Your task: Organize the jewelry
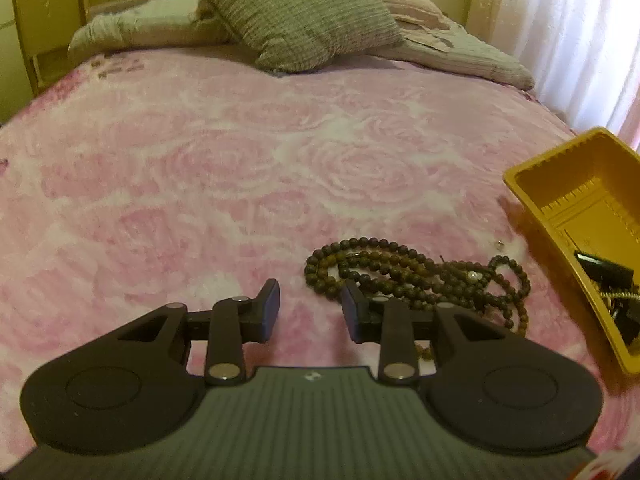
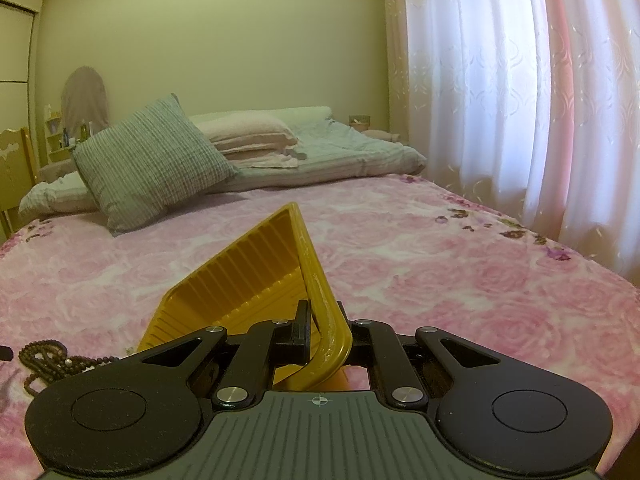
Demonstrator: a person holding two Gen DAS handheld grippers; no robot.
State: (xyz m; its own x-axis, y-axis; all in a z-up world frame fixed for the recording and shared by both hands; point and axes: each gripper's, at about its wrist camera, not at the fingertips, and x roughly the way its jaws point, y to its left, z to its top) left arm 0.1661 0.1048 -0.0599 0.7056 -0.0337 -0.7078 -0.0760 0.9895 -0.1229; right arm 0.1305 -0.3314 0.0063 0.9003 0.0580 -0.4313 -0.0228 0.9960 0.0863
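Observation:
A tangle of dark brown bead necklaces (image 1: 416,276) lies on the pink rose blanket; the same beads (image 2: 52,362) show at the lower left of the right wrist view. My left gripper (image 1: 310,310) hovers just in front of the pile with its jaws apart and only blanket between them; its right finger (image 1: 354,312) is at the pile's near edge. A yellow plastic tray (image 1: 560,200) stands tilted at the right, with dark items in its low end. My right gripper (image 2: 326,330) is shut on that yellow tray's rim (image 2: 320,292) and holds it tipped up.
A green ribbed cushion (image 1: 296,12) and folded bedding (image 1: 460,52) lie at the head of the bed. White curtains (image 2: 520,100) hang along the right side. A small metal bead (image 1: 499,244) rests on the blanket near the tray. A wooden chair (image 1: 36,28) stands far left.

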